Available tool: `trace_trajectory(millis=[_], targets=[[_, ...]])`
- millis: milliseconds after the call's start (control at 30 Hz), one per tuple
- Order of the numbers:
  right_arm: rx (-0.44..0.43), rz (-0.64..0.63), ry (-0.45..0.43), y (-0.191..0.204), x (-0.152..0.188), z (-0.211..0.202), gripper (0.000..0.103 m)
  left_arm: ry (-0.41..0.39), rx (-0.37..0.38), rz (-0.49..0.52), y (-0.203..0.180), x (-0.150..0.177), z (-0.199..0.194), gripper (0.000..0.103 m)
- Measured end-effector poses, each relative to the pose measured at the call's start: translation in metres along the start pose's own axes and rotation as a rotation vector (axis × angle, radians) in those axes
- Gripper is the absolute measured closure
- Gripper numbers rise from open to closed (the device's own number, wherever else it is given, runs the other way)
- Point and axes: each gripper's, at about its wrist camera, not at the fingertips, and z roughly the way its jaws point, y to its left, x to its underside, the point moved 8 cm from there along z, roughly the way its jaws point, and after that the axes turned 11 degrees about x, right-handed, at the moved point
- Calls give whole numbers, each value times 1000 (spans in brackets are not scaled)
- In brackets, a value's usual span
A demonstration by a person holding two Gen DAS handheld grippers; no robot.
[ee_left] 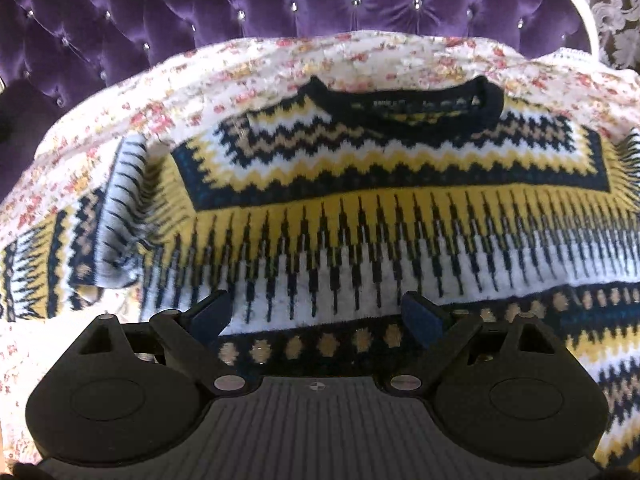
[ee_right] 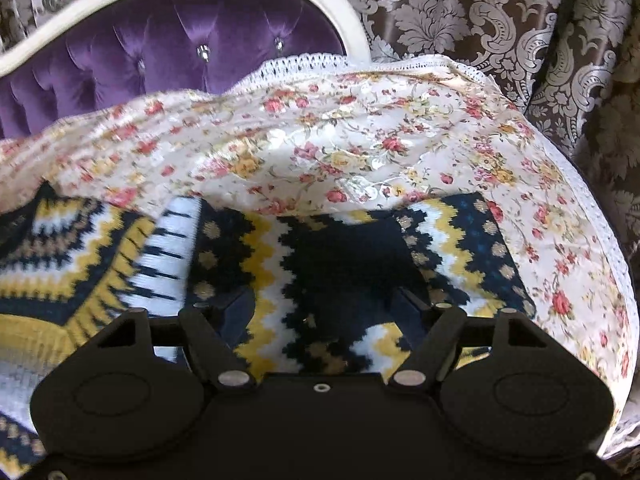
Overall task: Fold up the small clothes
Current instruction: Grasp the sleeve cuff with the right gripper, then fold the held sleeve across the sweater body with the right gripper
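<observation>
A small knitted sweater (ee_left: 360, 184) with navy, yellow, white and tan zigzag bands lies flat on a floral cloth, its navy collar (ee_left: 404, 108) at the far side. Its left sleeve (ee_left: 88, 240) lies out to the left. My left gripper (ee_left: 320, 312) is open, hovering just above the sweater's lower body, holding nothing. In the right wrist view the sweater's right sleeve (ee_right: 344, 256) lies spread toward the right, its end near the cloth's edge. My right gripper (ee_right: 326, 304) is open with its fingers on either side of that sleeve, low over it.
The floral cloth (ee_right: 360, 140) with white lace trim covers a seat. A purple tufted backrest (ee_left: 240, 12) with a white frame rises behind. Brown damask curtains (ee_right: 500, 20) hang at the right, beyond the cloth's edge.
</observation>
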Motion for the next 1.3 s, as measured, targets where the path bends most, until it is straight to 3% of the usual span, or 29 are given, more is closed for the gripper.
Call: trace_trajectory(millis=[133, 167, 300, 333, 567, 767, 1033, 1300], targets=[[24, 2, -6, -5, 2, 9, 36, -12, 18, -7, -1, -1, 2, 9], [27, 8, -3, -7, 2, 10, 42, -12, 22, -10, -2, -2, 3, 9], [33, 17, 5, -14, -1, 11, 82, -31, 39, -35, -2, -1, 5, 7], [39, 19, 9, -15, -2, 11, 85, -35, 40, -34, -1, 0, 6, 5], [18, 96, -15, -27, -17, -19, 87, -46, 54, -7, -1, -3, 2, 7], [-112, 126, -68, -8, -48, -91, 87, -79, 77, -46, 14, -3, -21, 11], [-379, 88, -111, 87, -73, -188, 87, -121, 24, -64, 61, 3, -54, 11], [-642, 22, -72, 222, -52, -222, 87, -126, -37, -113, 115, 22, -70, 11]])
